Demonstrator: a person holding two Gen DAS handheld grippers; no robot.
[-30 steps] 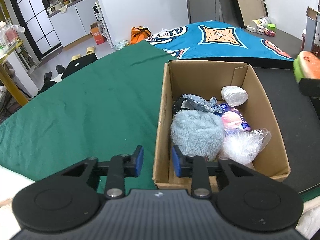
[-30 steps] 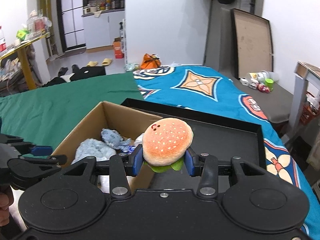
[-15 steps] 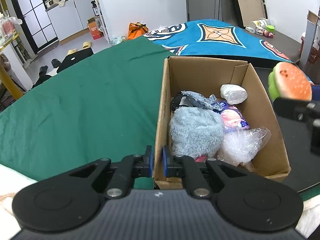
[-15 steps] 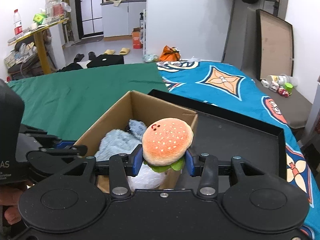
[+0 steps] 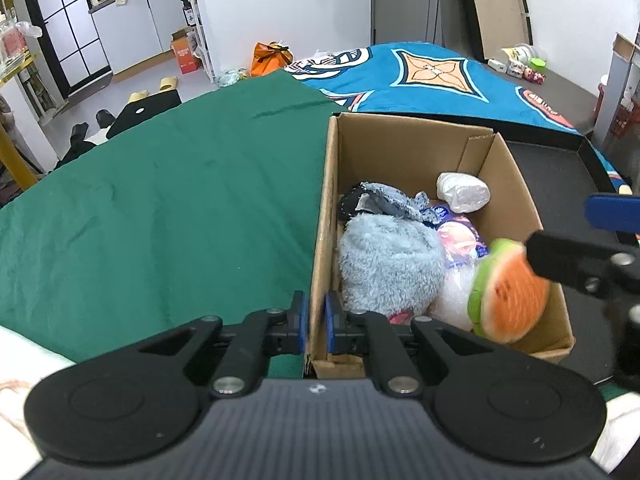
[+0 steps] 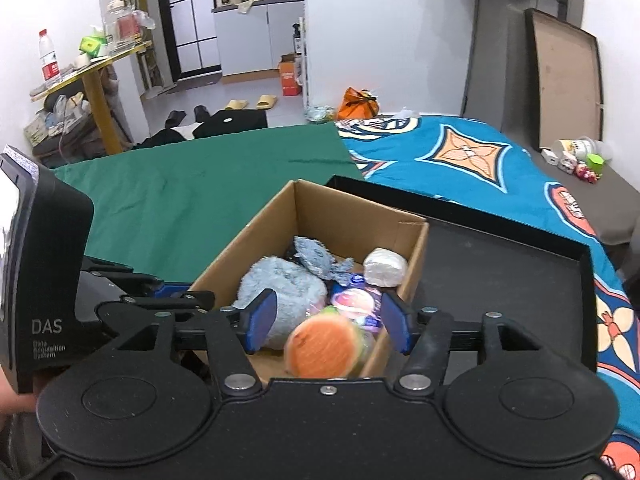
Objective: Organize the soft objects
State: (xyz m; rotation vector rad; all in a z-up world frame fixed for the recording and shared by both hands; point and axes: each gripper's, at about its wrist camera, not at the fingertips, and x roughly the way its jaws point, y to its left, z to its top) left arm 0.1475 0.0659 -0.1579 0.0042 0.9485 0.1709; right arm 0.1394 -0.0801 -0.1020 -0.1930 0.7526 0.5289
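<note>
From the left wrist view, the left gripper (image 5: 314, 322) pinches the near left wall of the brown cardboard box (image 5: 326, 216) between its blue pads. An orange plush burger with green lettuce (image 5: 506, 292) is blurred over the box's near right corner.

From the right wrist view, the right gripper (image 6: 324, 322) has just been opening; its spread fingers clear the burger (image 6: 324, 346), which sits blurred above the fluffy grey-blue plush (image 6: 286, 284) and other soft items.
</note>
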